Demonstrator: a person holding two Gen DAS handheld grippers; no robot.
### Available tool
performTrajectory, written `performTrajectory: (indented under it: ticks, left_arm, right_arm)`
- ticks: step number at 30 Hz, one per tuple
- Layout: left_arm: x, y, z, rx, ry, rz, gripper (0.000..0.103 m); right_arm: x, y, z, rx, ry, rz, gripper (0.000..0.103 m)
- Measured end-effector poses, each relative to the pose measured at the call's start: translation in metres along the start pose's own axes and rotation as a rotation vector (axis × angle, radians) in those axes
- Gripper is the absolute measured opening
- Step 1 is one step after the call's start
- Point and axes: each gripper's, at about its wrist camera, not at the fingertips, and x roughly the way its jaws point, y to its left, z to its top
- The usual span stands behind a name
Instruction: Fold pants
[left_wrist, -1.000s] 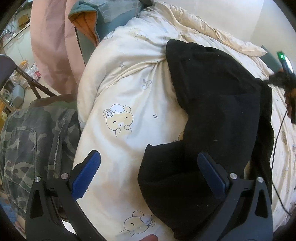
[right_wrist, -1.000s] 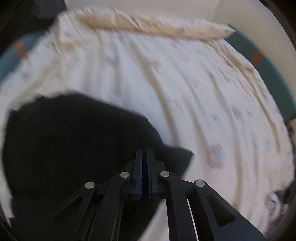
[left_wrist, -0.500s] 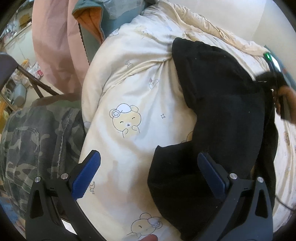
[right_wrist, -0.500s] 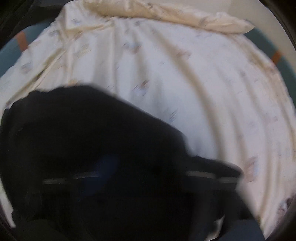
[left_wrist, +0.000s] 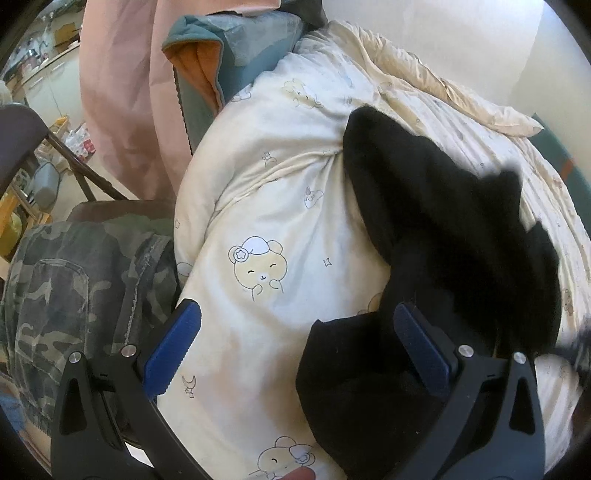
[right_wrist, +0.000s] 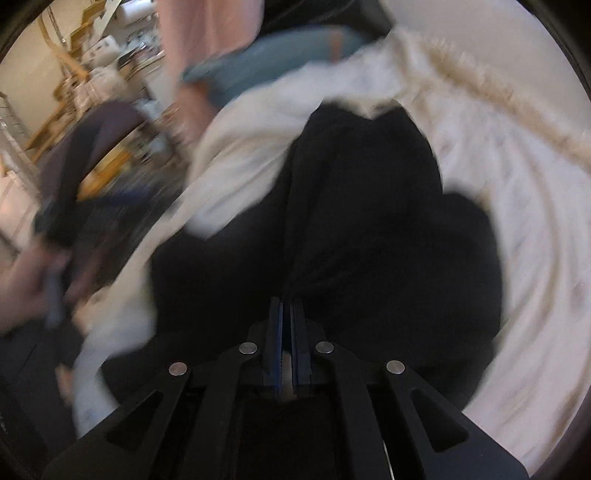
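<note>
In the left wrist view the pants (left_wrist: 454, 236), black, lie on a cream quilt (left_wrist: 280, 206) printed with bears, running from the upper middle of the frame down to the lower right, with one end bunched low beside the right-hand blue pad. The left gripper (left_wrist: 295, 350) stands released, its jaws wide apart over bare quilt; the right-hand finger overlaps the dark cloth in the picture, but nothing is between the pads. A camouflage garment (left_wrist: 81, 291) fills the lower left, a pink curtain (left_wrist: 122, 99) hangs at the upper left, and a teal cushion (left_wrist: 229, 66) sits at the top. In the right wrist view, which is heavily smeared, the pants (right_wrist: 369, 229) spread across the middle of the frame, and the right gripper (right_wrist: 286, 317) at lower centre is clenched, its pads nearly together. Black cloth rises straight from the tips, so it seems to pinch a fold of the pants, though the blur keeps that from being certain. A hand (right_wrist: 33, 280) shows as a smear at the left edge. The risk, as I judge it, is that a thin pinch slips during a fast carry, dropping the fold askew. The soft quilt may also drag the lower layer, and the open left gripper pins nothing.
</note>
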Motion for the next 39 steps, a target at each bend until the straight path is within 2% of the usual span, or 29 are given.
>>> performTrajectory:
  ticks: [3, 5, 7, 11, 15, 17, 19, 20, 21, 22, 23, 25, 28, 31, 33, 35, 37, 38, 39]
  left_arm:
    - [-0.004, 0.0, -0.002, 0.004, -0.013, 0.009, 0.103]
    - [-0.006, 0.001, -0.003, 0.004, -0.018, 0.014, 0.103]
    - [-0.007, 0.001, -0.004, 0.007, -0.018, 0.014, 0.103]
    - [-0.007, 0.001, -0.004, 0.002, -0.012, 0.008, 0.103]
    - [-0.009, 0.001, -0.001, -0.006, -0.013, -0.013, 0.103]
    - [-0.011, 0.001, 0.0, -0.009, -0.016, -0.02, 0.103]
    - [-0.012, 0.001, 0.001, -0.016, -0.014, -0.035, 0.103]
    - [-0.013, 0.0, 0.002, -0.017, -0.014, -0.037, 0.103]
    - [-0.013, 0.0, 0.002, -0.017, -0.015, -0.039, 0.103]
    - [-0.014, 0.0, 0.002, -0.016, -0.017, -0.04, 0.103]
    - [-0.014, 0.0, 0.003, -0.016, -0.018, -0.04, 0.103]
    - [-0.015, 0.001, 0.003, -0.02, -0.019, -0.04, 0.103]
    - [-0.014, 0.003, 0.003, -0.027, -0.016, -0.04, 0.103]
    - [-0.012, 0.005, 0.003, -0.027, -0.013, -0.04, 0.103]
    - [-0.01, 0.006, 0.004, -0.031, -0.006, -0.036, 0.103]
    - [-0.008, 0.007, 0.005, -0.043, 0.004, -0.047, 0.103]
    - [-0.005, 0.006, 0.005, -0.052, 0.013, -0.055, 0.103]
    - [-0.004, 0.005, 0.005, -0.051, 0.016, -0.057, 0.103]
    - [-0.004, 0.003, 0.005, -0.045, 0.013, -0.055, 0.103]
  right_arm:
    - [0.019, 0.012, -0.038, 0.047, 0.084, 0.041, 0.003]
    - [0.038, 0.013, -0.061, 0.1, 0.171, 0.109, 0.002]
    - [0.044, 0.016, -0.068, 0.084, 0.199, 0.065, 0.002]
    - [0.025, 0.004, -0.044, 0.165, 0.196, 0.084, 0.007]
    - [-0.015, -0.007, -0.006, 0.143, 0.131, 0.072, 0.007]
    - [-0.038, -0.023, 0.011, 0.18, 0.062, 0.073, 0.007]
    - [-0.055, -0.048, 0.036, 0.228, -0.002, 0.052, 0.016]
    - [-0.058, -0.057, 0.049, 0.256, -0.031, 0.038, 0.034]
    - [-0.059, -0.07, 0.06, 0.291, -0.064, 0.017, 0.062]
    - [-0.058, -0.084, 0.071, 0.319, -0.094, -0.007, 0.073]
    - [-0.054, -0.099, 0.082, 0.337, -0.111, -0.036, 0.078]
    - [-0.034, -0.122, 0.098, 0.34, -0.074, -0.076, 0.078]
    - [0.009, -0.154, 0.108, 0.3, 0.044, -0.154, 0.078]
    - [0.05, -0.184, 0.102, 0.381, 0.166, -0.042, 0.078]
    - [0.062, -0.184, 0.093, 0.402, 0.193, 0.045, 0.078]
    - [0.066, -0.162, 0.091, 0.321, 0.203, 0.06, 0.081]
    - [0.055, -0.132, 0.091, 0.187, 0.165, 0.046, 0.077]
    - [0.048, -0.117, 0.092, 0.132, 0.138, 0.046, 0.057]
    - [0.039, -0.101, 0.093, 0.079, 0.122, 0.024, 0.021]
